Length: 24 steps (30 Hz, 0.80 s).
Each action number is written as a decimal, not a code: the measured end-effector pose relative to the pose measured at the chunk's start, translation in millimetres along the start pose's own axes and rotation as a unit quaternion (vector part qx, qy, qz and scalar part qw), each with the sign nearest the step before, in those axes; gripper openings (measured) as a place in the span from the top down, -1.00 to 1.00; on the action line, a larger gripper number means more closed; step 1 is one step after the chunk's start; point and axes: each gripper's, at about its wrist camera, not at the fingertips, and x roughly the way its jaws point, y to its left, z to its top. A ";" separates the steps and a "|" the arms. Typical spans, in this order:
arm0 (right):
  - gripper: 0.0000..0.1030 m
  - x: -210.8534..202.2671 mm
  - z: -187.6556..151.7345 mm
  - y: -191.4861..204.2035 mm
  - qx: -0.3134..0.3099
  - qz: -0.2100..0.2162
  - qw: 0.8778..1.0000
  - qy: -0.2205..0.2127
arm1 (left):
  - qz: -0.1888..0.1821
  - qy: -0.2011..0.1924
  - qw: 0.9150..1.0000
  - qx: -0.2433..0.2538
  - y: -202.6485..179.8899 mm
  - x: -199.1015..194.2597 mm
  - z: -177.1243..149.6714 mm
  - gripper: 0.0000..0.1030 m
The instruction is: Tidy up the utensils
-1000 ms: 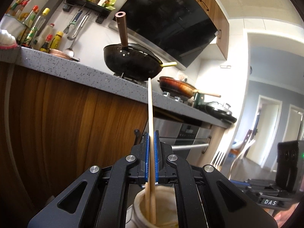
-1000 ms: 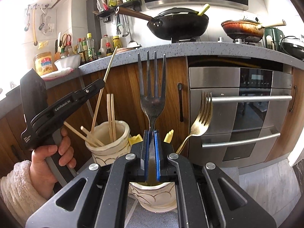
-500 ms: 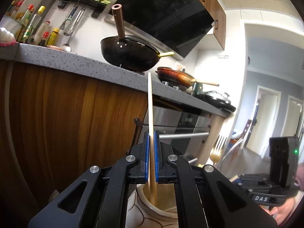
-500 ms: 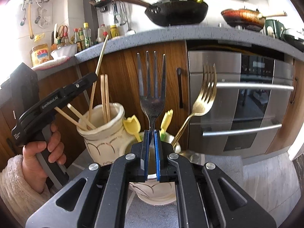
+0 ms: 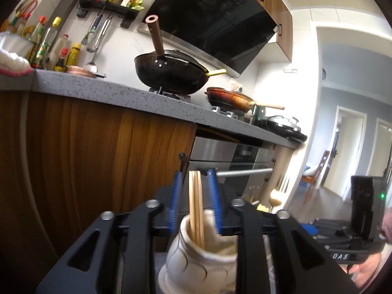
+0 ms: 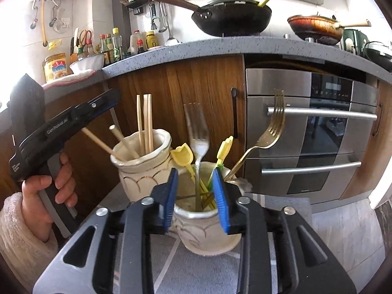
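Observation:
Two cream ceramic jars stand on a grey mat. The left jar point(image 6: 144, 161) holds several wooden chopsticks point(image 6: 145, 122). The right jar point(image 6: 205, 230) holds a silver fork point(image 6: 199, 137), a gold fork point(image 6: 267, 134) and two yellow utensils point(image 6: 182, 155). My left gripper point(image 5: 195, 193) is open just above the chopstick jar point(image 5: 203, 252), with upright chopsticks point(image 5: 195, 203) between its blue pads. My right gripper point(image 6: 196, 196) is open over the fork jar; the silver fork stands loose and blurred between its pads. The left gripper point(image 6: 107, 101) also shows in the right wrist view.
A grey stone counter point(image 6: 196, 46) runs behind, with a black wok point(image 6: 232, 18), a rusty pan point(image 6: 316, 28) and several bottles point(image 6: 115, 44). Wooden cabinet doors point(image 6: 196, 90) and a steel oven point(image 6: 313, 127) stand close behind the jars. The grey mat point(image 6: 286, 203) lies under them.
Both grippers have opened. The left one let its chopstick drop into the left jar. The right one let the silver fork go into the right jar.

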 end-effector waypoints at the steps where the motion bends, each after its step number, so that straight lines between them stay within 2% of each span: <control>1: 0.24 -3.4 -2.7 1.3 -0.001 0.000 1.000 0.000 | 0.003 0.001 1.000 0.004 -2.2 -3.8 -1.0 0.14; 4: 0.10 -12.7 -13.6 3.8 -0.010 -0.006 1.000 -0.001 | 0.024 0.015 0.999 0.032 -16.8 -21.5 -9.4 -0.20; 5: 0.06 -16.0 -18.7 4.4 -0.014 -0.010 1.000 -0.002 | 0.027 0.019 0.999 0.039 -20.5 -24.7 -11.7 -0.25; 8: -0.23 -22.1 -28.8 4.4 -0.014 -0.016 1.000 -0.003 | 0.044 0.034 0.996 0.063 -34.1 -38.1 -21.3 -0.47; 9: -0.26 -24.8 -32.2 4.6 -0.014 -0.019 1.000 -0.004 | 0.051 0.037 0.996 0.070 -39.6 -43.2 -24.8 -0.55; 18: -0.89 -50.0 -46.7 6.8 -0.016 -0.040 0.999 -0.033 | 0.113 0.060 0.988 0.088 -62.6 -69.7 -45.4 -0.86; 24: -0.90 -61.8 -51.4 5.3 -0.012 -0.062 0.997 -0.046 | 0.136 0.082 0.982 0.098 -72.0 -74.1 -60.0 -0.88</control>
